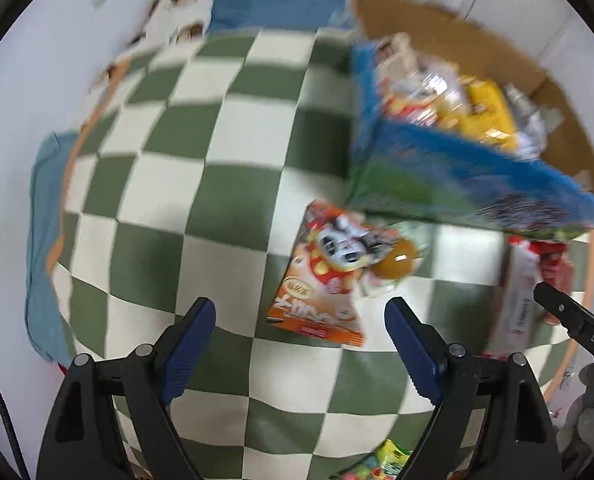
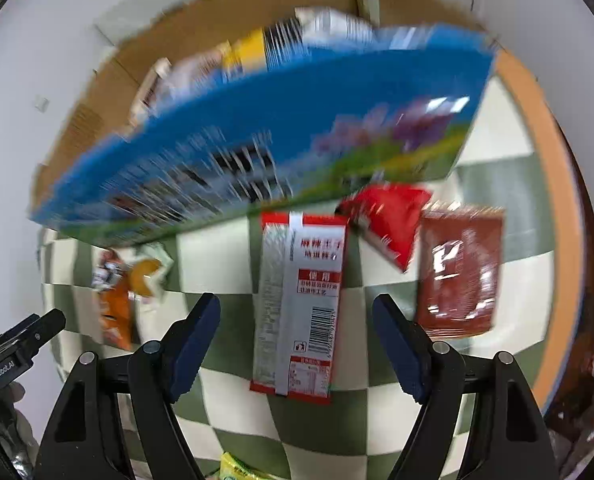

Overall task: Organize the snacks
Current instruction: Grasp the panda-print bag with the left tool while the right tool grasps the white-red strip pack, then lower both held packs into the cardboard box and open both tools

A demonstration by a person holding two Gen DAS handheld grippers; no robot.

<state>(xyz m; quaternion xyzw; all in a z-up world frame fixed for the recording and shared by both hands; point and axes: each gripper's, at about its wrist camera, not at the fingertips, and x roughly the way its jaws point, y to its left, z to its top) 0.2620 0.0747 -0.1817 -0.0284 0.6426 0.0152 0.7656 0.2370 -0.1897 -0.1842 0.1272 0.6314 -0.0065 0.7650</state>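
Observation:
An orange cartoon snack packet [image 1: 329, 276] lies on the checkered cloth [image 1: 201, 184] just ahead of my open, empty left gripper [image 1: 299, 316]. A blue box [image 1: 449, 160] holding several snacks stands behind it. My right gripper [image 2: 297, 312] is open and empty, its fingers either side of a red-and-white packet [image 2: 301, 308] lying flat. A red bag [image 2: 389, 220] and a dark red pouch [image 2: 457, 272] lie to its right, in front of the blue box [image 2: 257, 148]. The orange packet [image 2: 115, 308] also shows at left.
A brown cardboard box [image 1: 477, 44] stands behind the blue box. A green-yellow packet [image 2: 237, 468] lies near the front edge. The round table's orange rim [image 2: 553, 200] curves along the right. The other gripper's tip [image 1: 569, 316] shows at the right edge.

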